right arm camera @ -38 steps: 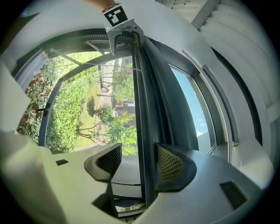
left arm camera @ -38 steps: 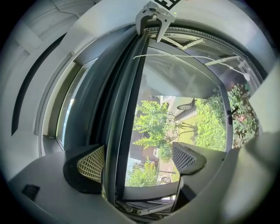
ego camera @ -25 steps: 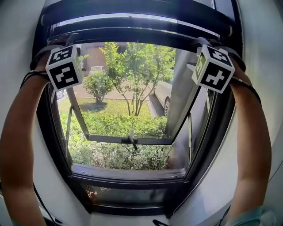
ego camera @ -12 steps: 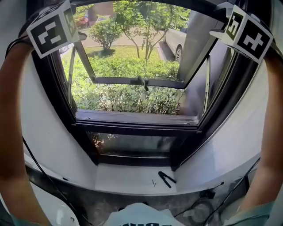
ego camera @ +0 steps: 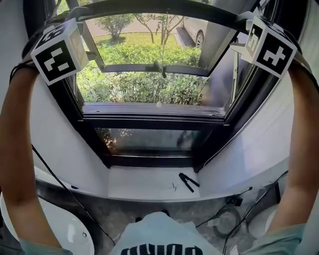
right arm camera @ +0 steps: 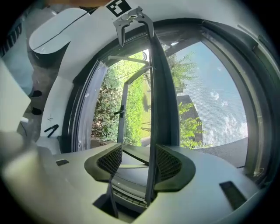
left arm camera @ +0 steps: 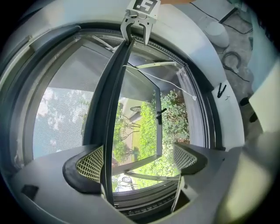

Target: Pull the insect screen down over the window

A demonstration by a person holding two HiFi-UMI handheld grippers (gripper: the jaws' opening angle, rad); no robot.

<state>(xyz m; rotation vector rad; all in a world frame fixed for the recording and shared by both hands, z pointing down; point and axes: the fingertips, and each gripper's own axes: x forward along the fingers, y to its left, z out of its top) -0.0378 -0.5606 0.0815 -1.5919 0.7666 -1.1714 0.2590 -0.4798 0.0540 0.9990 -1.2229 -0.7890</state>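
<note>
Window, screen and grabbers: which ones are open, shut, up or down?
Window sash: swung open outward.
Insect screen: partly down, opening below still uncovered.
Screen bar: sits between both grippers' jaws.
Left gripper: open, bar against one pad.
Right gripper: open, bar against one pad.

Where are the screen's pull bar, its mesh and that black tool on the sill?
pull bar (left arm camera: 105, 109), left gripper view, mid-length.
mesh (left arm camera: 57, 118), left gripper view, its middle.
black tool (ego camera: 185, 179), head view, near its joint.
</note>
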